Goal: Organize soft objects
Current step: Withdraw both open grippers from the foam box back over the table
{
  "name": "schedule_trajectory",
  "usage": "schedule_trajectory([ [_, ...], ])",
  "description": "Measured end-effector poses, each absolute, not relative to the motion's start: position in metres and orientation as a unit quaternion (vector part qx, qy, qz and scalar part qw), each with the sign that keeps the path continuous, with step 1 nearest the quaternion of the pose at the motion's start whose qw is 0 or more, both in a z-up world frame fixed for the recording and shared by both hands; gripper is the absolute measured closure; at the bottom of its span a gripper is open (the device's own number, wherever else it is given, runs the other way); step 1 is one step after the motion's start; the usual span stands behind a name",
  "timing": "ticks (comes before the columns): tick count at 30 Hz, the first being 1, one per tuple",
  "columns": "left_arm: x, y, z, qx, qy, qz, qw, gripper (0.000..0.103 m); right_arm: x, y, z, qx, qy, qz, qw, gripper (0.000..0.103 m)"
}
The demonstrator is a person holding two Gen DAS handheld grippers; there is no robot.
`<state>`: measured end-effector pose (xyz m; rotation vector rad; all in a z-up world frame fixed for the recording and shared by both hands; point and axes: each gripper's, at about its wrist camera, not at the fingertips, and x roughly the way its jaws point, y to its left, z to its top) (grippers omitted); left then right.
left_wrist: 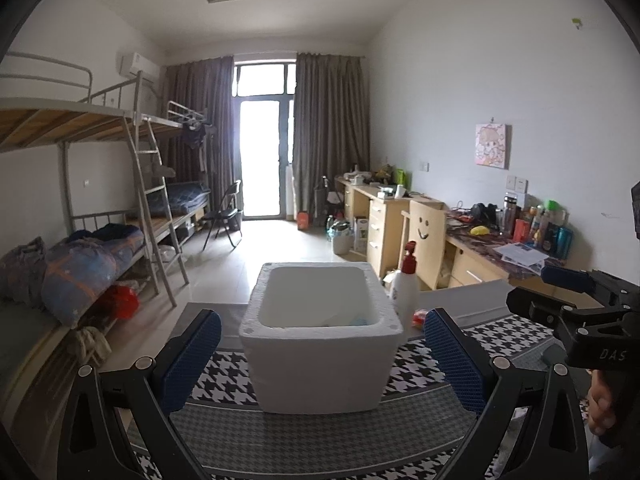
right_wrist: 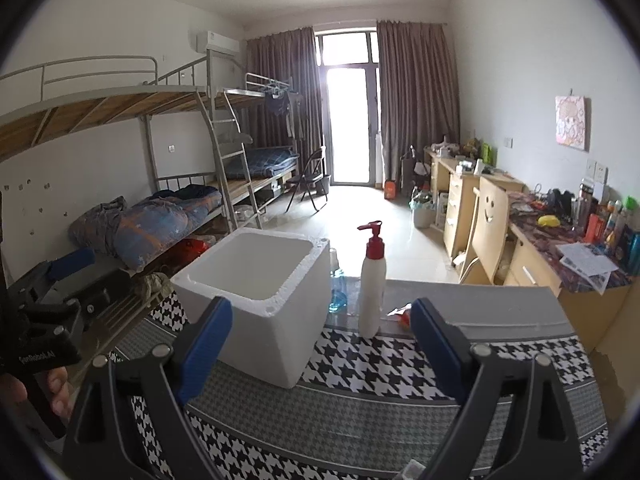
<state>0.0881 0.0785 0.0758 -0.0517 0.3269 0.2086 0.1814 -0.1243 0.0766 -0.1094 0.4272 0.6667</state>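
Observation:
A white foam box [left_wrist: 320,344] stands open-topped on the houndstooth tablecloth [left_wrist: 280,436]; something pale and blue shows at its bottom. It also shows in the right wrist view [right_wrist: 260,300]. My left gripper [left_wrist: 322,356] is open and empty, its blue pads either side of the box front. My right gripper [right_wrist: 320,344] is open and empty, in front of the box and the white pump bottle [right_wrist: 372,292]. A small red and orange packet [right_wrist: 402,316] lies behind the bottle. The right gripper also shows in the left wrist view [left_wrist: 576,304].
A clear blue bottle [right_wrist: 338,296] stands behind the box. Bunk beds [left_wrist: 80,240] with bundled bedding line the left wall. Desks [left_wrist: 480,256] with clutter and a smiley-face chair [left_wrist: 426,240] line the right wall. The table's far edge [right_wrist: 460,284] is grey.

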Motion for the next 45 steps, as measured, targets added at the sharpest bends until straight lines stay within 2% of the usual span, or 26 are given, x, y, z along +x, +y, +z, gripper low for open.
schedule_trajectory([
  [18,0.086,0.055,0.063,-0.004,0.171,0.095,0.981,0.001,0.164,-0.147,0.068,-0.055,0.200,0.314,0.926,0.010],
  [28,0.087,0.059,0.052,-0.045,0.194,0.088,0.976,0.001,0.154,-0.164,0.057,-0.047,0.200,0.297,0.932,0.010],
  [41,0.086,0.050,0.039,-0.047,0.188,0.085,0.977,0.001,0.146,-0.180,0.042,-0.034,0.204,0.287,0.935,0.010],
  [45,0.084,0.037,0.035,-0.024,0.187,0.077,0.979,0.001,0.144,-0.187,0.038,-0.029,0.201,0.283,0.937,0.010],
])
